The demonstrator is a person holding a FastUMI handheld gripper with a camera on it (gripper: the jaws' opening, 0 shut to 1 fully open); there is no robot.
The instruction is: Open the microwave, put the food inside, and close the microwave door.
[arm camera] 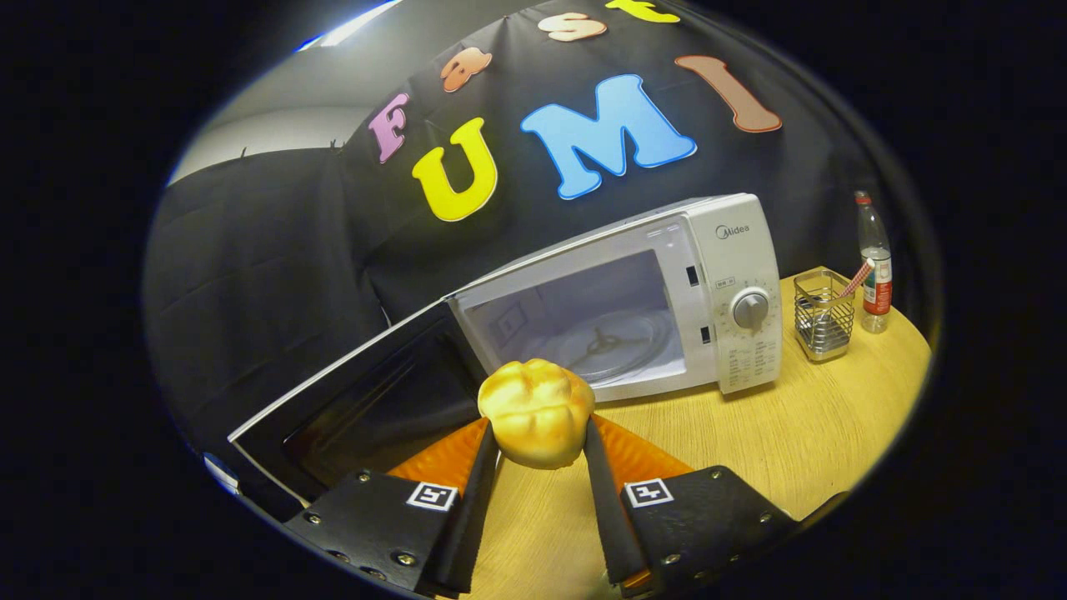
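One view is available, the gripper view. The tool [540, 433] is closed on the bread roll [538, 412]: both fingers press against its sides, one on the left flank and one on the right. The roll is round and golden, with no clear long axis; its lobed, creased top faces up and toward the camera. It is held above the wooden surface [750, 433], just in front of the microwave [667, 275].

The microwave sits on the surface, its long axis running side to side, its front facing the tool. Its door [367, 400] is swung fully open to the left, dark inner face showing. The cavity is exposed, and a glass turntable [613, 337] lies flat on its floor. The control panel with a round dial [750, 310] is on the right side of the front.

Right of the microwave stands a wire-mesh holder [824, 315]. A clear bottle [874, 267] stands upright just beside it.
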